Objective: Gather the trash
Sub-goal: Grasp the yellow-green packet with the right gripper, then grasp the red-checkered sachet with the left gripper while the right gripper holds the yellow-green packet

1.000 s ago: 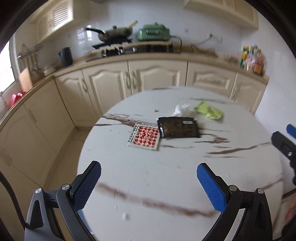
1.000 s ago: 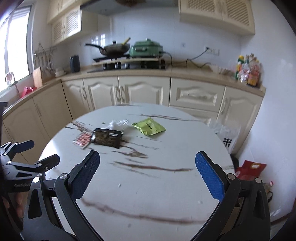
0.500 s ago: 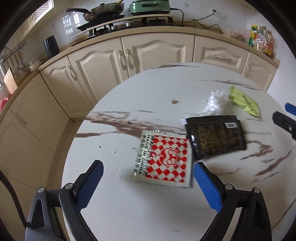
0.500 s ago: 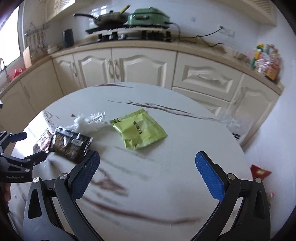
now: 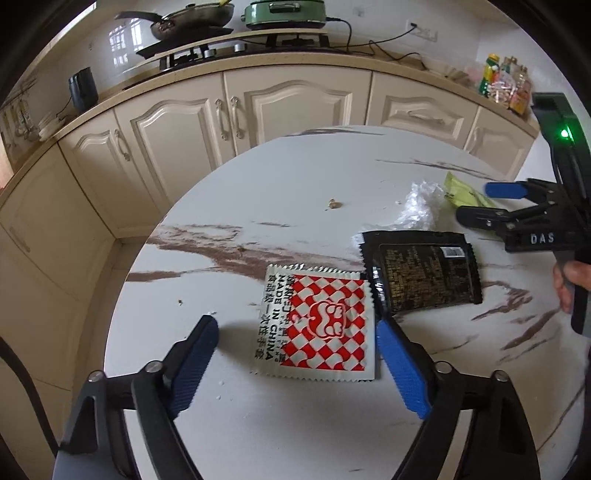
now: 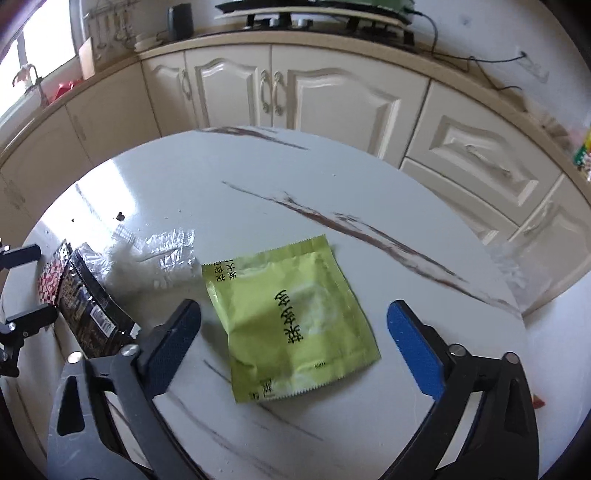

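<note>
Marble table fills both views, round and white with brown veins, its near edge cut off by the gripper bodies. Cabinets curve behind it; the counter above them is blurred in the right wrist view, and only the left wrist view shows the pan and green cooker clearly.

Left gripper hangs over the table's left side, its jaws apart and just now narrowing. The red-checked packet lies flat between them, its right edge close to the right pad; whether pad and packet touch is hard to tell. Right gripper also has its jaws wide and just now closing in, with the green packet flat between them and clear of both pads.

In the left wrist view that green packet is mostly hidden behind the right gripper's fingers, and a hand is cut off at the right border. The black packet shows its whole face there, overlapping the checked packet's far right corner; from the right wrist it is foreshortened and partly behind the left finger. Clear wrapper lies crumpled between the black and green packets. A crumb sits toward the table's far edge.
</note>
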Tool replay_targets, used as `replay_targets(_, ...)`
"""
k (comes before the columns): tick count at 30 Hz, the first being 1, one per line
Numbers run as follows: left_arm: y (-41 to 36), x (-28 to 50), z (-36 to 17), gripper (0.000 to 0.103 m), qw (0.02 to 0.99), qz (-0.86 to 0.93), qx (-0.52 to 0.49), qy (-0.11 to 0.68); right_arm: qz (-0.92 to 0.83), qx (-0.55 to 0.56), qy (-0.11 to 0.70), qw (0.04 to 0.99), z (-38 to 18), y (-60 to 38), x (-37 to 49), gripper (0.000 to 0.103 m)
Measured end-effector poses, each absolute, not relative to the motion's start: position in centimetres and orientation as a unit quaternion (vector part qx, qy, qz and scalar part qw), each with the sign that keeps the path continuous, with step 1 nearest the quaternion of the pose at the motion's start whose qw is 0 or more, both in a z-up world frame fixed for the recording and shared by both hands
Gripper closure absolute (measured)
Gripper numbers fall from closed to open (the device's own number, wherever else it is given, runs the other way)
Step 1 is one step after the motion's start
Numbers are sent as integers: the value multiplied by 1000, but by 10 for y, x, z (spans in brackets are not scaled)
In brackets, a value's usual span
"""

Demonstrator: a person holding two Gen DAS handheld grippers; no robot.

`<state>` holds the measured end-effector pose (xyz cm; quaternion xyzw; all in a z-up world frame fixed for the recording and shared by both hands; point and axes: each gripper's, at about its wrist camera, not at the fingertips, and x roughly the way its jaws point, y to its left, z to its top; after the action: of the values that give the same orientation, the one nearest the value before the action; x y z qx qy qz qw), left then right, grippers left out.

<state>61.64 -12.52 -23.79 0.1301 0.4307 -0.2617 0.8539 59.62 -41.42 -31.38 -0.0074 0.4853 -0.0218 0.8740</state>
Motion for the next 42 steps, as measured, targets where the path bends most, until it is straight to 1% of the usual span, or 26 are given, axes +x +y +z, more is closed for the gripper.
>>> replay_targets(1, -127, 616, -238, 27, 853, -267, 132, 429, -14, 3, 483, 876, -314, -416, 596, 12)
replay_targets(2, -128, 616, -238, 32, 852, -270, 133, 428, -15, 0, 484, 875, -313, -417, 597, 16)
replay_targets(3, -129, 616, -238, 35, 852, -273, 133, 427, -13, 1, 484, 875, -312, -418, 597, 25)
replay_targets(4, -131, 614, -236, 43, 851, -277, 132, 426, -12, 1, 483, 875, -310, -418, 596, 30)
replay_targets(5, -133, 612, -236, 43, 852, -277, 136, 424, -11, 1, 485, 875, -309, -418, 595, 38)
replay_targets(6, -134, 611, -236, 44, 852, -277, 135, 423, -11, 1, 487, 874, -308, -418, 593, 50)
replay_targets(8, -135, 607, -236, 51, 852, -283, 134, 421, -4, 1, 491, 871, -305, -418, 591, 65)
replay_targets(9, -136, 605, -237, 53, 852, -283, 134, 420, -4, -1, 493, 870, -303, -418, 589, 70)
replay_targets(10, -137, 602, -237, 56, 852, -284, 132, 420, -3, -2, 495, 869, -303, -416, 586, 71)
replay_targets(11, -136, 601, -236, 58, 852, -285, 132, 420, -2, -2, 496, 869, -302, -415, 584, 76)
replay_targets(12, -135, 599, -236, 59, 852, -285, 131, 420, 0, -1, 496, 868, -301, -414, 581, 84)
replay_targets(15, -130, 594, -234, 64, 851, -287, 127, 421, -7, -1, 495, 869, -301, -409, 572, 90)
replay_targets(16, -128, 591, -233, 73, 853, -287, 125, 418, -7, 1, 494, 869, -300, -407, 568, 90)
replay_targets(17, -125, 588, -229, 90, 854, -289, 122, 415, -5, 5, 495, 869, -300, -404, 564, 91)
replay_targets(18, -121, 585, -225, 96, 851, -296, 114, 419, -5, 7, 493, 870, -299, -402, 559, 91)
replay_targets(21, -113, 576, -222, 96, 845, -305, 108, 425, -6, 12, 480, 877, -288, -397, 545, 91)
replay_targets(22, -112, 571, -223, 97, 845, -302, 113, 426, -9, 16, 469, 883, -281, -395, 537, 91)
replay_targets(23, -111, 567, -225, 103, 844, -302, 114, 429, -9, 21, 466, 885, -276, -393, 533, 91)
replay_targets(30, -93, 537, -231, 103, 834, -316, 94, 442, -4, 37, 432, 901, -241, -365, 488, 91)
replay_targets(34, -79, 531, -222, 103, 839, -303, 49, 450, -1, 35, 424, 905, -232, -342, 468, 91)
replay_targets(36, -81, 528, -215, 99, 840, -309, 37, 445, -2, 42, 425, 904, -234, -336, 464, 91)
replay_targets(37, -82, 527, -212, 93, 846, -302, 36, 438, -4, 44, 425, 904, -235, -334, 463, 91)
replay_targets(38, -85, 526, -210, 81, 850, -295, 36, 436, -6, 44, 427, 903, -237, -332, 462, 91)
replay_targets(39, -90, 525, -210, 72, 850, -290, 34, 438, -9, 46, 428, 903, -239, -331, 460, 91)
replay_targets(40, -96, 525, -211, 59, 848, -290, 33, 442, -12, 46, 428, 903, -241, -329, 458, 91)
replay_targets(42, -110, 525, -213, 58, 846, -294, 40, 444, -20, 53, 431, 900, -247, -330, 455, 91)
